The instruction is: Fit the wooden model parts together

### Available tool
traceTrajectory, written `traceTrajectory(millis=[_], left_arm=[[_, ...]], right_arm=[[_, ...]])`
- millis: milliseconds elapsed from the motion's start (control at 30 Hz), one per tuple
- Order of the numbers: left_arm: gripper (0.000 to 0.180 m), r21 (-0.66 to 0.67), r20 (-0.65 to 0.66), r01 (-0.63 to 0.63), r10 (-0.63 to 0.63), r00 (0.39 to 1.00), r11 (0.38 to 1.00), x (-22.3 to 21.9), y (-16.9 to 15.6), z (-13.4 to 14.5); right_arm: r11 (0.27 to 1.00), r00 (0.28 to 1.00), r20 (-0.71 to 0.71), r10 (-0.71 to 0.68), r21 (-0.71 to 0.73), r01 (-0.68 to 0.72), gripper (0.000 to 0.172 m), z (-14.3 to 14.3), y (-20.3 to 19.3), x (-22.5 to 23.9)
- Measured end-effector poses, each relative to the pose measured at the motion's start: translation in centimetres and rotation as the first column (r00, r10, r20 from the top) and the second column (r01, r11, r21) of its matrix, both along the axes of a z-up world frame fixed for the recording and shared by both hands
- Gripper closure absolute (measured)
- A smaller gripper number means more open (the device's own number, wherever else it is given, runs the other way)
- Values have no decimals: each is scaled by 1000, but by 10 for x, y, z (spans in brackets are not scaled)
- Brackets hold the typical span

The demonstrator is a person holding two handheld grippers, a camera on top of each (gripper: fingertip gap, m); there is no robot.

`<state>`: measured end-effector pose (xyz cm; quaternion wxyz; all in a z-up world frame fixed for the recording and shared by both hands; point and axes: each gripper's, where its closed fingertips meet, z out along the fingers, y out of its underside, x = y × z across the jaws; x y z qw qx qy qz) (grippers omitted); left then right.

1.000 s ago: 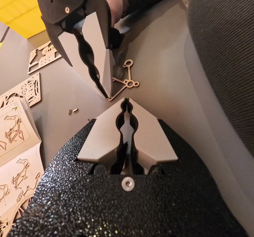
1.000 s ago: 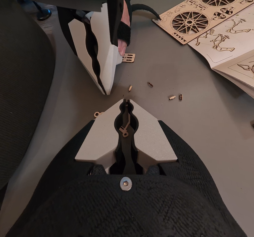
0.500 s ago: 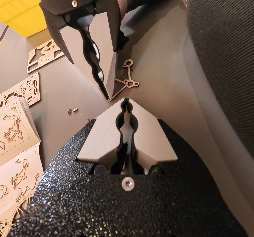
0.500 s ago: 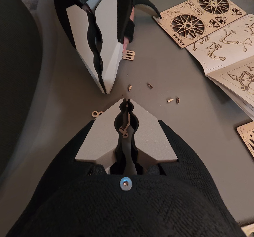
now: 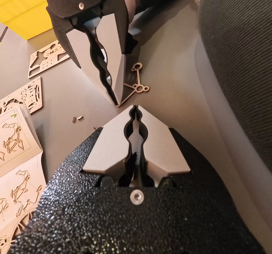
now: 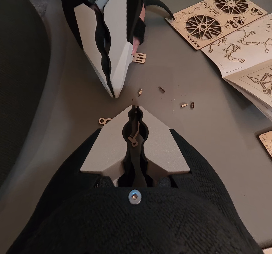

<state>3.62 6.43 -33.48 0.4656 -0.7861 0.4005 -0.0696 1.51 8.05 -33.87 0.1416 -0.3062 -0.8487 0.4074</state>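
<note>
Two tongs, tips near each other above the grey bench [image 6: 184, 143]: right tongs [image 6: 135, 106] are clamped on a thin pale wooden frame part with ring ends [image 5: 138, 88], tips pinching its lower corner. Left tongs [image 5: 135, 106] are closed with nothing between the tips, at 6 o'clock of that corner. Four small wooden pins [image 6: 184, 105] lie loose on the bench at 2 o'clock from the right tongs.

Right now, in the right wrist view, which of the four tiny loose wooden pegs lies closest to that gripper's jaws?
The leftmost peg, just beyond the right gripper; the dark peg and the pair of pegs lie farther right.
</note>
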Motion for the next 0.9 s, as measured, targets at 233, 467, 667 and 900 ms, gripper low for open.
traceTrajectory(millis=[233,467,667,900], left_arm=[[180,-2,1,-2,2,1000,1000,0,0,0],[180,0,0,-2,2,1000,1000,0,0,0],[180,2,-2,-2,2,1000,1000,0,0,0],[180,-2,2,-2,2,1000,1000,0,1,0]], right_arm=[[1000,1000,-3,0,11,0,170,0,0,0],[1000,1000,4,-3,-1,3,170,1,0,0],[997,1000,25,-7,-74,9,154,11,4,2],[999,997,79,-25,27,23,155,3,22,8]])
